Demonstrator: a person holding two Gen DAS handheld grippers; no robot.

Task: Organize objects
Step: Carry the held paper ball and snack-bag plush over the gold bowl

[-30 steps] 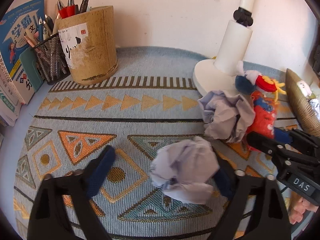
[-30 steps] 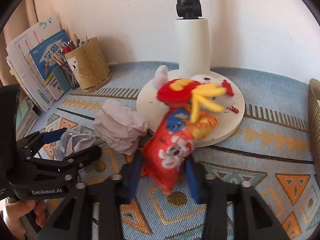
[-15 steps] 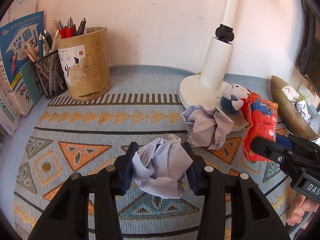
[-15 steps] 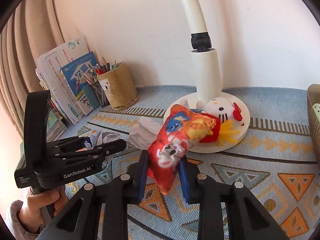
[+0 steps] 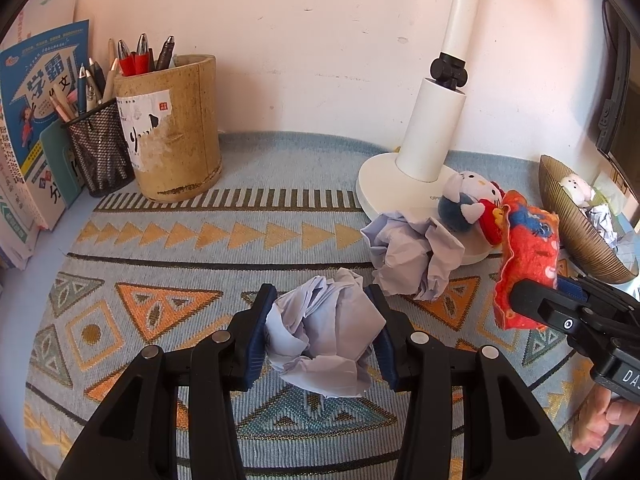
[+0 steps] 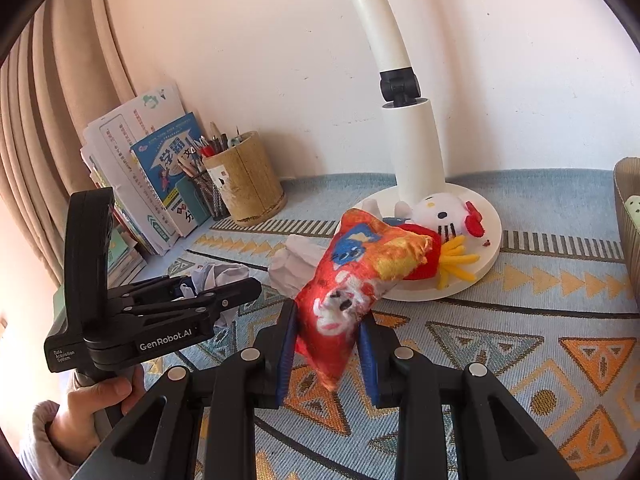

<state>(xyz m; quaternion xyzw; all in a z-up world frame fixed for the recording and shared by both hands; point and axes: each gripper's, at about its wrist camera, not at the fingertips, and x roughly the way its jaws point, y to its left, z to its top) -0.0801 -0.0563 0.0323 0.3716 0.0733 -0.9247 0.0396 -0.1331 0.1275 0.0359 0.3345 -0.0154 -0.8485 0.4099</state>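
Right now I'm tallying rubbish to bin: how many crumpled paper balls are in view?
2. One crumpled paper ball is clamped in the left gripper; the second paper ball lies on the mat against the lamp base. Others may be hidden.

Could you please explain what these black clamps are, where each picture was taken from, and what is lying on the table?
There is no robot here: a person holds a handheld two-finger gripper in each hand, and each gripper carries a wide-angle camera looking along its fingers.

The left wrist view shows the left gripper shut on a crumpled paper ball. The right wrist view shows the right gripper shut on a red printed plush pouch; the person's hand holding the left tool appears at its left edge.

On the patterned mat lie a second paper ball, a white lamp base with a plush cat on it, a bamboo pen holder, a mesh pen cup and, far right, a ribbed bowl.
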